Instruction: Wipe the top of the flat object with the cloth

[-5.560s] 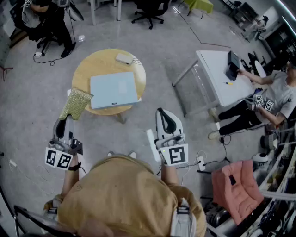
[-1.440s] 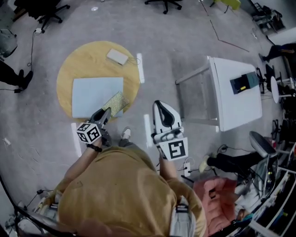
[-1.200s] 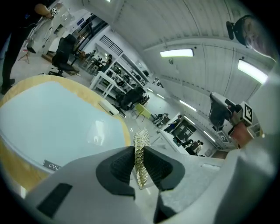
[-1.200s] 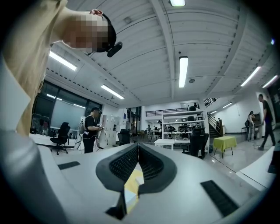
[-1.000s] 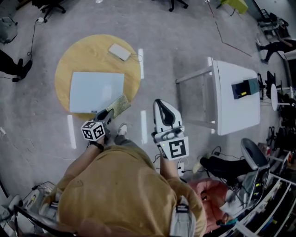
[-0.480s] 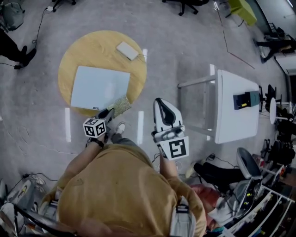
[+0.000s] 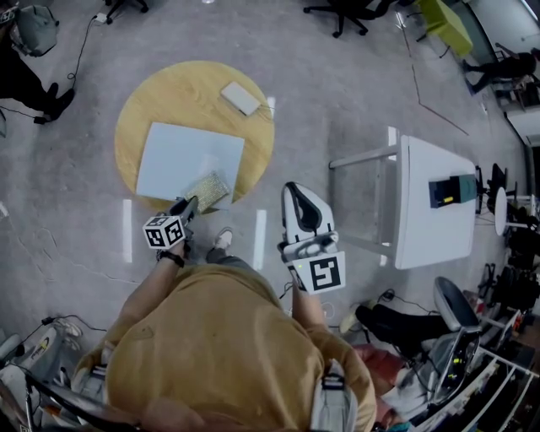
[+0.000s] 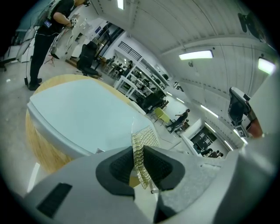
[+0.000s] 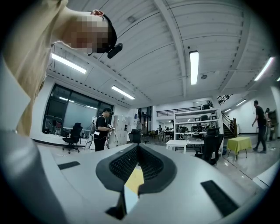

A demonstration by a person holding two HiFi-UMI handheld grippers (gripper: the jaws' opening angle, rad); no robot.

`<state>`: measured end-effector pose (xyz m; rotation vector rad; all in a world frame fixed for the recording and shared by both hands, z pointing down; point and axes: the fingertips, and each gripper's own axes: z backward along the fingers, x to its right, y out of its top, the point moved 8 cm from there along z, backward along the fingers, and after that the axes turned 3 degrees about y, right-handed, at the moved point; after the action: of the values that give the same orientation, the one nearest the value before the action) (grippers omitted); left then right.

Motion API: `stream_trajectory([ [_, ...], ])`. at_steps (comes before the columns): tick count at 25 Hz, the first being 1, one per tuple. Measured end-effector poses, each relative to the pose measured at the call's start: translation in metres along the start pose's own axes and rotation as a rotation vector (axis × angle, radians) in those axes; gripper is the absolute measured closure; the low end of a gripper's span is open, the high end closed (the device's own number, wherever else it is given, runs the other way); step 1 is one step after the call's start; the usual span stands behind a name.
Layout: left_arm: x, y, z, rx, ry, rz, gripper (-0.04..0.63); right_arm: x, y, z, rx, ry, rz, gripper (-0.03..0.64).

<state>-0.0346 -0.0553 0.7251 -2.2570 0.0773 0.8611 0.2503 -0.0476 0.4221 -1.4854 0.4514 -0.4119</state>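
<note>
The flat pale-blue object [image 7: 187, 159] lies on the round wooden table [image 7: 156, 99]. A yellow-green cloth [image 7: 207, 186] rests on the object's near right corner. My left gripper [image 7: 191, 203] is shut on the cloth's near end, just off the table's front edge. In the left gripper view the cloth [image 8: 141, 144] stands pinched between the pads [image 8: 120, 166], with the flat object [image 8: 78, 117] spreading out beyond. My right gripper [image 7: 296, 189] hangs right of the table over the floor, shut and empty. Its jaws [image 9: 138, 154] point out into the room.
A small white box [image 7: 241, 98] with a cable sits at the round table's far right. A white rectangular table [image 7: 439, 215] stands to the right. Office chairs [image 7: 344, 10] and people occupy the room's edges. Grey floor surrounds the round table.
The left gripper carried the cloth from the table's left side to the flat object's near right corner, slid it back toward the table edge, then onto the corner again. The right gripper stayed put.
</note>
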Motion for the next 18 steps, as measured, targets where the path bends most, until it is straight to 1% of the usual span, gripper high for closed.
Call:
stream_trajectory([
  [12,-0.048,0.026,0.019,0.056,0.082,0.027,0.534,-0.011,0.003,-0.004,0.006,-0.031,0.004,0.615],
  [16,-0.062,0.04,0.027,0.073,0.106,0.022,0.534,-0.014,0.001,-0.003,-0.015,-0.022,0.039,0.617],
  [18,-0.07,0.047,0.034,0.082,0.121,0.025,0.534,-0.018,0.006,-0.005,-0.006,-0.034,0.034,0.615],
])
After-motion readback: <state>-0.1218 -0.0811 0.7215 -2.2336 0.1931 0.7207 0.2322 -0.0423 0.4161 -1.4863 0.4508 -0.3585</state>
